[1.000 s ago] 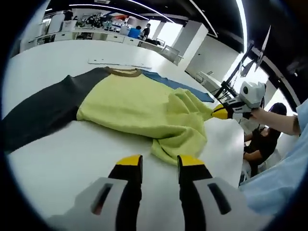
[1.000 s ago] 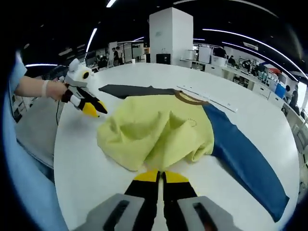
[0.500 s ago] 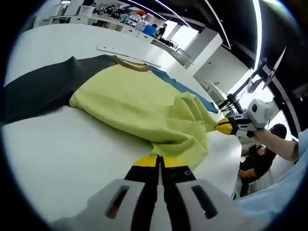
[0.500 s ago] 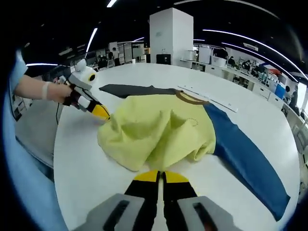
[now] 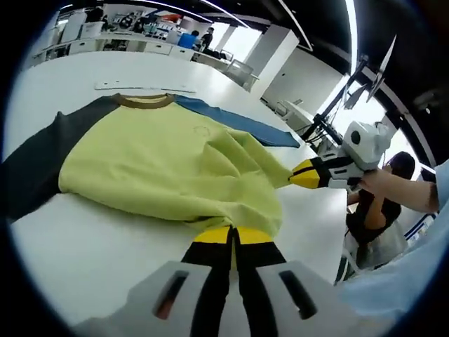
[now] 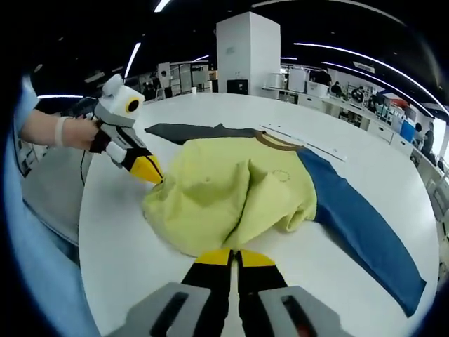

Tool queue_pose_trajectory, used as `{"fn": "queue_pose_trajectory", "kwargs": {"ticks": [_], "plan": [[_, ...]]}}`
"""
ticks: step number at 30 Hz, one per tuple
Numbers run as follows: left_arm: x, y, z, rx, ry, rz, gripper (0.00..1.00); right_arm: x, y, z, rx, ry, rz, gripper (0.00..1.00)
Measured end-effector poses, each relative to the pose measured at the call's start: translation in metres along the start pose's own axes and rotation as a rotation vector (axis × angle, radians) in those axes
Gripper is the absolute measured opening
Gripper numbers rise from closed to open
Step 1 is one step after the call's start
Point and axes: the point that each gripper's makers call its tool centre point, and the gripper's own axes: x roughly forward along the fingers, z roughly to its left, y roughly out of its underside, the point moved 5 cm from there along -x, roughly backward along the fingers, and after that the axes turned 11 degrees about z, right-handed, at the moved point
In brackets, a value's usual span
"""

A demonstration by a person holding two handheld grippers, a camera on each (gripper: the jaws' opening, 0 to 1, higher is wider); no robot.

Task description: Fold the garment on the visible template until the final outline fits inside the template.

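The shirt [image 5: 161, 161] is spread across the middle of the white table [image 5: 91, 246]. Its yellow hem, loose beside the left gripper [image 5: 231, 235] a second ago, is now pinched there, and likewise by the right gripper [image 6: 233, 257], so lifting the fold seems possible.

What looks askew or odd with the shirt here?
The shirt is not flat: its yellow hem is bunched into folds between the left hand-held gripper and right hand-held gripper, both pinching it. The blue sleeve lies spread on the table.
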Motion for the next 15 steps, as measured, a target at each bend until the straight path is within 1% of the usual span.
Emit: {"fn": "queue_pose_trajectory", "kwargs": {"ticks": [4, 6, 9, 13, 15], "plan": [[0.010, 0.001, -0.001, 0.004, -0.001, 0.013, 0.00, 0.000, 0.003, 0.002, 0.010, -0.002, 0.002, 0.00], [0.011, 0.002, -0.001, -0.001, 0.001, 0.016, 0.00, 0.000, 0.004, 0.002, 0.013, -0.002, 0.001, 0.00], [0.009, 0.001, -0.001, -0.007, 0.005, 0.013, 0.00, 0.000, 0.004, 0.002, 0.014, -0.001, -0.001, 0.00], [0.004, 0.002, -0.002, 0.010, 0.005, 0.011, 0.00, 0.000, 0.003, 0.002, 0.014, 0.001, 0.000, 0.00], [0.001, 0.002, -0.003, 0.019, 0.004, 0.005, 0.03, 0.000, 0.003, 0.002, 0.017, 0.000, -0.003, 0.00]]}}
